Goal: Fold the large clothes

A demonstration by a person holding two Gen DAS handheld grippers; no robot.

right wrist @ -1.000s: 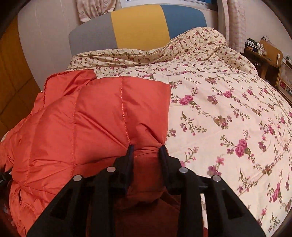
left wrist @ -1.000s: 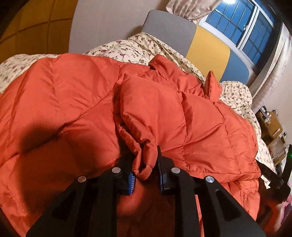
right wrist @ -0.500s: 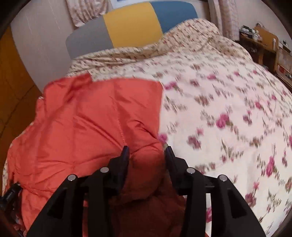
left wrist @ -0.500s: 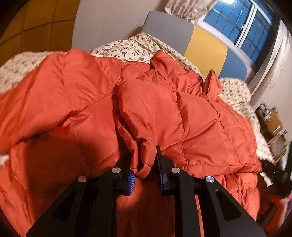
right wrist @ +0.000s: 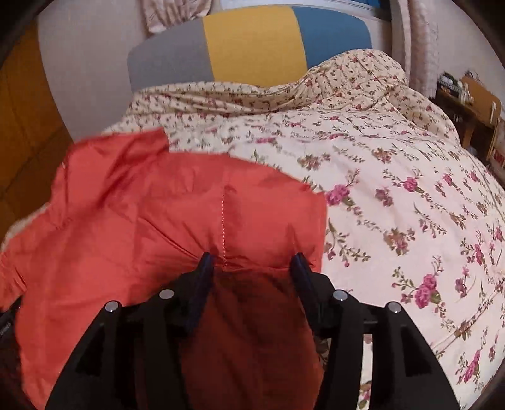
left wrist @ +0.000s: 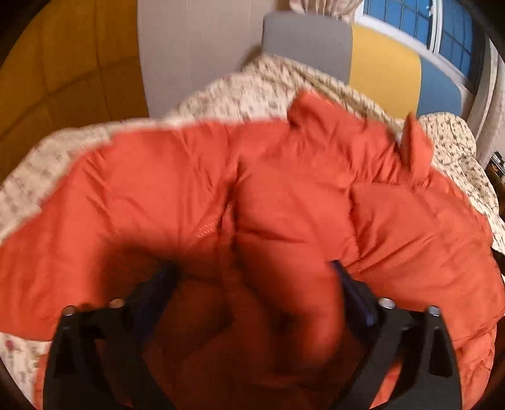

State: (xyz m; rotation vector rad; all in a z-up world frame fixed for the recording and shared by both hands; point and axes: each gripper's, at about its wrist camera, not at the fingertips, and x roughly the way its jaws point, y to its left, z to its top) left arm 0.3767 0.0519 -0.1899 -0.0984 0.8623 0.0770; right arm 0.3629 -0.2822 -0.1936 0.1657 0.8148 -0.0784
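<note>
An orange quilted puffer jacket (left wrist: pixel 284 195) lies spread on a floral bedspread (left wrist: pixel 240 97). My left gripper (left wrist: pixel 252 277) is open wide over the jacket, with a fold of the orange fabric lying loose between its fingers; the view is blurred. The jacket also shows in the right wrist view (right wrist: pixel 189 208), lying on the left part of the bedspread (right wrist: pixel 394 189). My right gripper (right wrist: pixel 252 261) is open, its fingers either side of the jacket's near edge.
A headboard in grey, yellow and blue (right wrist: pixel 252 41) stands at the far end of the bed. A wooden desk with small items (right wrist: pixel 467 104) is at the right. A window (left wrist: pixel 442 28) and curtain are behind the headboard.
Both grippers have opened and let go of the jacket fabric they were pinching. The jacket has dropped flatter onto the bed, and the left view has shifted.
</note>
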